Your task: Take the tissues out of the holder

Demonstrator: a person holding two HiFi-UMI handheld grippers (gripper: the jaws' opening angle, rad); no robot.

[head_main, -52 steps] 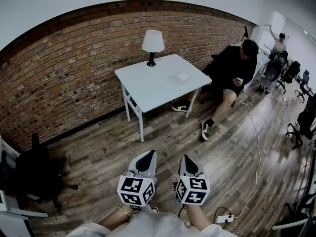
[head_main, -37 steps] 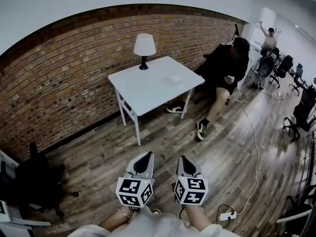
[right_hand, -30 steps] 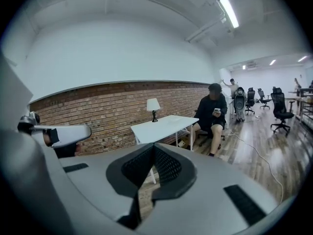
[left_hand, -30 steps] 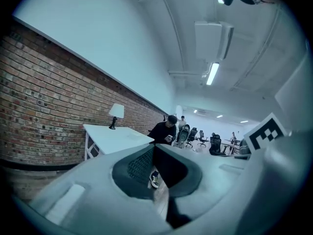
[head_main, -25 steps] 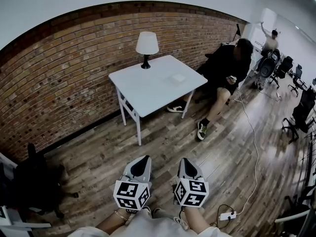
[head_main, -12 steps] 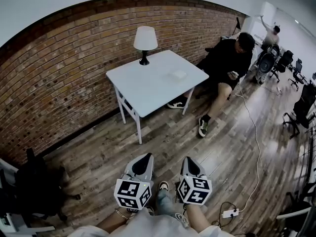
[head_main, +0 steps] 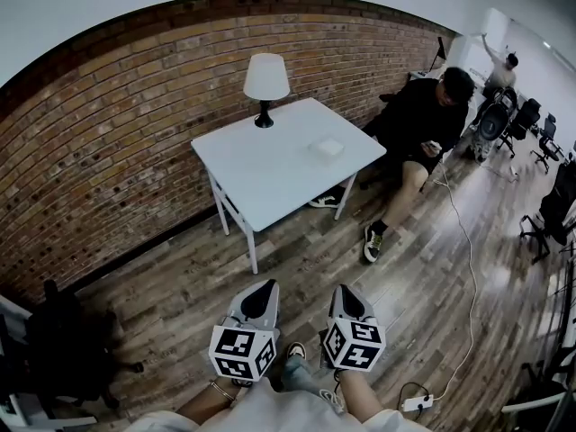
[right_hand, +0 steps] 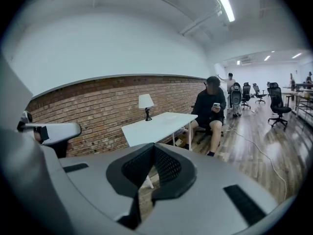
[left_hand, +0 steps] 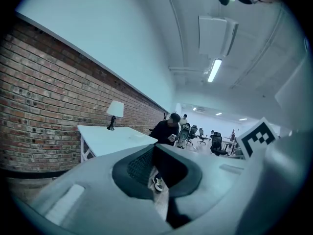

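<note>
Far ahead, a small flat white tissue holder (head_main: pixel 328 147) lies on a white table (head_main: pixel 270 174) against the brick wall, to the right of a white-shaded lamp (head_main: pixel 266 84). My left gripper (head_main: pixel 267 288) and right gripper (head_main: pixel 344 292) hang side by side low over the wooden floor, well short of the table. Both are shut with nothing between the jaws. The left gripper view shows the left gripper (left_hand: pixel 153 146) with jaw tips meeting and the table (left_hand: pixel 110 137) beyond. The right gripper view shows the right gripper (right_hand: pixel 153 145) aimed toward the table (right_hand: pixel 156 126).
A person in black (head_main: pixel 418 120) sits right of the table, legs stretched onto the floor. A white cable (head_main: pixel 470 277) runs to a power strip (head_main: pixel 416 403). Office chairs (head_main: pixel 544 219) stand at the right, a black chair (head_main: pixel 58 349) at the left.
The table and lamp have drawn slightly nearer and larger in the head view. A shoe now shows between the two grippers. Both grippers keep their place, side by side and shut.
</note>
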